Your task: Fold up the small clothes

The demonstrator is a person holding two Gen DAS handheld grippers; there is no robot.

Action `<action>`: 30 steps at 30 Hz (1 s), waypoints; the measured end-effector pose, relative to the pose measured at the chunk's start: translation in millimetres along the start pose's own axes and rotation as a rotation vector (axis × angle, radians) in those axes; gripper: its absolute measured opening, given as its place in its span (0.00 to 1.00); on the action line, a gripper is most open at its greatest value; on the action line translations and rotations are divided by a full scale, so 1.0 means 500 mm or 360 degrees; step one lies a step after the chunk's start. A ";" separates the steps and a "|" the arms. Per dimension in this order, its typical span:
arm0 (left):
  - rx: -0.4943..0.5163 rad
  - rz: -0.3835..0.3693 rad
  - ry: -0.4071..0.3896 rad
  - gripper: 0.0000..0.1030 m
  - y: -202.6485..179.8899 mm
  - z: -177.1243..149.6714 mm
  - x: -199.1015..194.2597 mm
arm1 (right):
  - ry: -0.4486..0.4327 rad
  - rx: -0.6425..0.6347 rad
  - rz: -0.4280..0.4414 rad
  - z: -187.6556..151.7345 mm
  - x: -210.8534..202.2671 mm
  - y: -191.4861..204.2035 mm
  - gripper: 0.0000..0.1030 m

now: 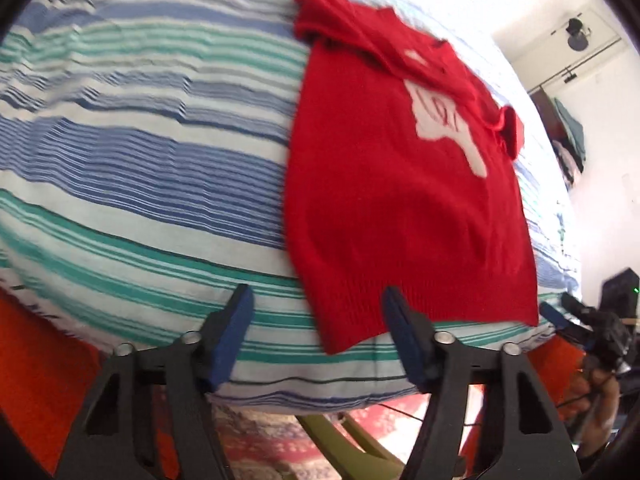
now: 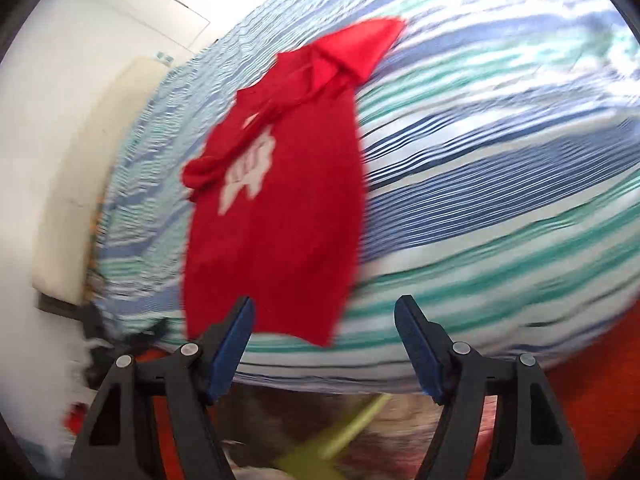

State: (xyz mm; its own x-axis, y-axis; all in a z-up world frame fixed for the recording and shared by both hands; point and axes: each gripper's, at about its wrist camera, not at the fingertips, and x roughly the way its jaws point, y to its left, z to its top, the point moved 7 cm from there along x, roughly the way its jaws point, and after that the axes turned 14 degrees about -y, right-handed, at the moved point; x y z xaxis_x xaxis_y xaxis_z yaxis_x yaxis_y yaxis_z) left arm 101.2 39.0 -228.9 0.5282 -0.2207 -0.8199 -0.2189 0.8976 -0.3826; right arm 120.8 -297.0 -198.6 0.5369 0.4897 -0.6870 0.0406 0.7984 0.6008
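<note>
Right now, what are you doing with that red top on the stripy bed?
A person is about to fold a small red sweater that lies spread on the striped blanket, one sleeve already laid across its chest. The left tongs and the right tongs are both open at the sweater's bottom hem, near its two corners, holding nothing. No fold of the body has begun yet.
</note>
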 end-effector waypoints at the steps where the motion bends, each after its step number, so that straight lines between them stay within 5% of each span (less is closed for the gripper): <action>1: -0.0006 -0.0007 0.0016 0.61 -0.003 -0.003 0.007 | 0.0066 -0.0029 -0.0005 -0.007 0.035 0.012 0.66; 5: -0.0015 -0.0040 0.0018 0.55 -0.018 -0.006 0.019 | 0.0149 -0.0109 -0.0059 -0.033 0.100 0.028 0.59; 7: 0.0016 -0.0068 0.0040 0.05 -0.032 -0.006 0.033 | 0.0143 -0.0162 -0.0070 -0.037 0.108 0.029 0.37; 8: 0.0041 -0.0051 0.0051 0.02 -0.036 -0.008 0.033 | 0.0132 -0.0201 -0.0086 -0.035 0.110 0.027 0.26; 9: 0.0064 -0.0038 0.0025 0.01 -0.038 -0.006 0.021 | 0.0124 -0.0221 -0.0108 -0.038 0.110 0.022 0.04; 13: 0.0147 0.0056 -0.0098 0.01 -0.027 0.000 -0.046 | 0.0020 -0.0301 -0.0177 -0.021 0.031 0.022 0.04; 16: 0.0142 0.0167 -0.0020 0.01 0.007 -0.023 -0.009 | -0.0013 -0.0319 -0.0288 -0.011 -0.004 -0.027 0.04; 21: 0.0287 0.0291 -0.0014 0.01 -0.001 -0.040 0.017 | 0.0112 -0.0252 -0.0406 -0.036 0.066 -0.085 0.03; 30: 0.0511 0.0495 -0.0058 0.05 -0.022 -0.063 0.053 | 0.0064 -0.0587 -0.0589 -0.048 0.077 -0.058 0.03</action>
State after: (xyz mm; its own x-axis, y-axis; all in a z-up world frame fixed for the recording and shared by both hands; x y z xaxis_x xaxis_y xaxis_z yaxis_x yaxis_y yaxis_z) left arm 91.8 11.3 -259.9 0.5075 0.0868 -0.8573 -0.1090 0.9934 0.0361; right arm 120.1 -292.7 -252.3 0.5095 0.1585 -0.8457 -0.0816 0.9874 0.1358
